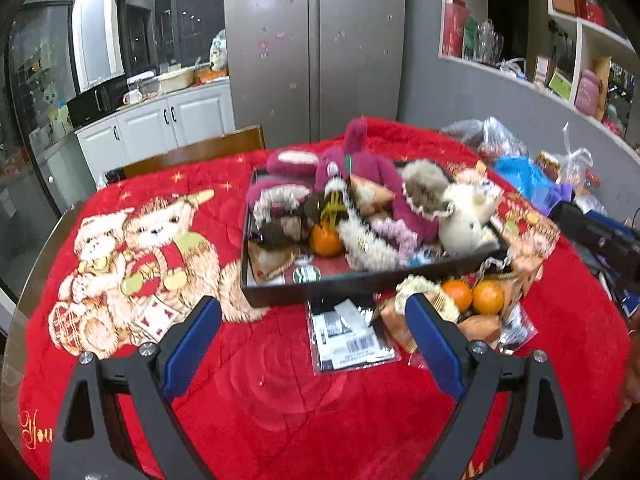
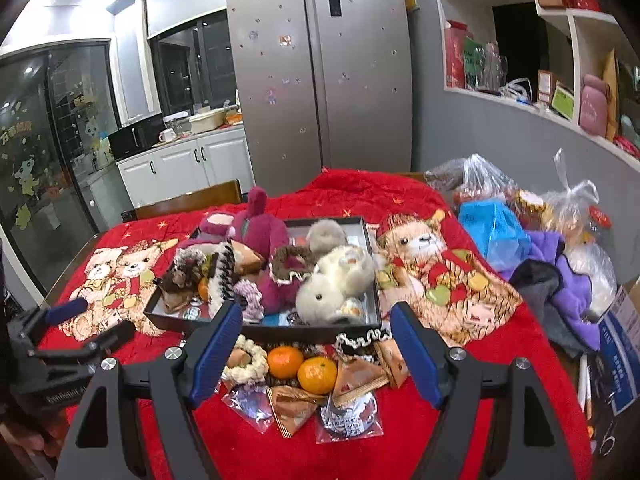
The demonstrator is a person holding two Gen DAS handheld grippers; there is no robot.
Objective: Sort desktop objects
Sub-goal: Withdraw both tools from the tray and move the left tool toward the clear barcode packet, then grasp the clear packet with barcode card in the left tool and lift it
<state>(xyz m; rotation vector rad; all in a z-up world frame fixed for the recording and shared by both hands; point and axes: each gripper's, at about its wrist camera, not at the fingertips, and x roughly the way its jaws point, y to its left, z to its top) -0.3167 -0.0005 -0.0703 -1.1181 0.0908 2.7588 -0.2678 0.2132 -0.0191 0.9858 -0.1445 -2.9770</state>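
Note:
A black tray (image 1: 320, 285) (image 2: 312, 330) on the red blanket holds a magenta plush (image 1: 352, 168) (image 2: 260, 236), a white plush (image 1: 468, 220) (image 2: 332, 288), scrunchies, snack packets and an orange (image 1: 326, 240). In front of the tray lie two oranges (image 1: 472, 295) (image 2: 302, 368), a pearl scrunchie (image 2: 250, 358), snack packets (image 2: 294, 406) and clear bagged badges (image 1: 348, 334) (image 2: 348, 416). My left gripper (image 1: 314, 344) is open and empty, low over the blanket before the tray; it also shows in the right wrist view (image 2: 80, 320). My right gripper (image 2: 316, 354) is open and empty, its fingers either side of the oranges pile.
Plastic bags, a blue bag (image 2: 492, 232) and purple cloth (image 2: 568, 276) crowd the table's right side. A wooden chair back (image 1: 196, 152) stands behind the table. A fridge (image 2: 320, 72), kitchen counter and wall shelves lie beyond. A box (image 2: 620, 340) sits at the right edge.

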